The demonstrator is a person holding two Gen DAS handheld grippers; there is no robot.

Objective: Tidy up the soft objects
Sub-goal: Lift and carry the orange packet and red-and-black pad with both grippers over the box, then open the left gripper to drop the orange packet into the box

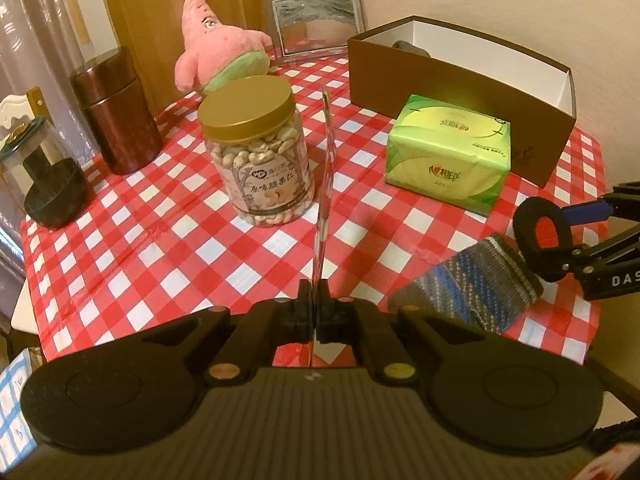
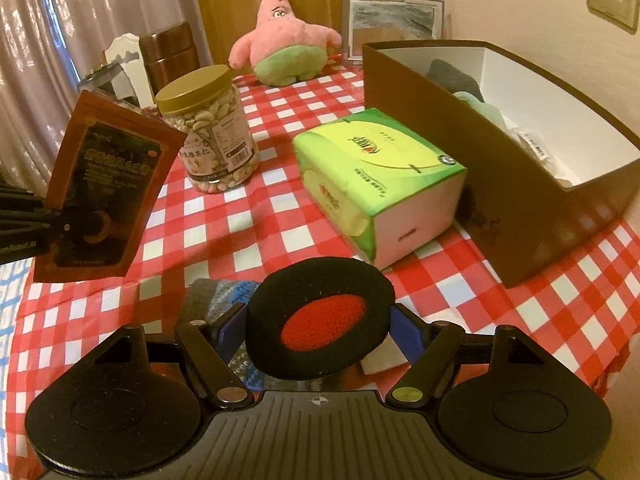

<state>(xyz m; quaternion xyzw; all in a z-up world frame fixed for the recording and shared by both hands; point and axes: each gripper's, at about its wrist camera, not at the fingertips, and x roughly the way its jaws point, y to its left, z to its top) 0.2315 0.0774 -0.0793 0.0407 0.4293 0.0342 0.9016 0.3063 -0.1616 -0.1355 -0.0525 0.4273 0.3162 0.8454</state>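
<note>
**Now: handling the foam pad held in the right jaws**

Currently the right gripper [image 2: 320, 320] grasps a round black foam pad with a red centre [image 2: 320, 330]. Its jaws stand wide, one on each side of the disc. The pad hangs above the near edge of the red-and-white checked surface [image 1: 160, 240], just over a grey-and-blue striped knitted sock [image 1: 472, 284] that lies there.

1. Handling. Judged by its look, the pad is very light, spongy and easily squashed. It is not fragile, and its rough foam should not slip. Hold it across the rim, as now, with light pressure only.
2. Destination. The open brown cardboard box with a white lining [image 2: 500, 184] stands at the far right, behind a green soft tissue pack [image 2: 372, 172], and already holds soft items.
3. Pose. Both grippers point forward and downward. The left gripper [image 1: 316, 304] is clenched on a flat red-brown foil sachet [image 2: 108, 196], held upright and clear of the surface.
</note>
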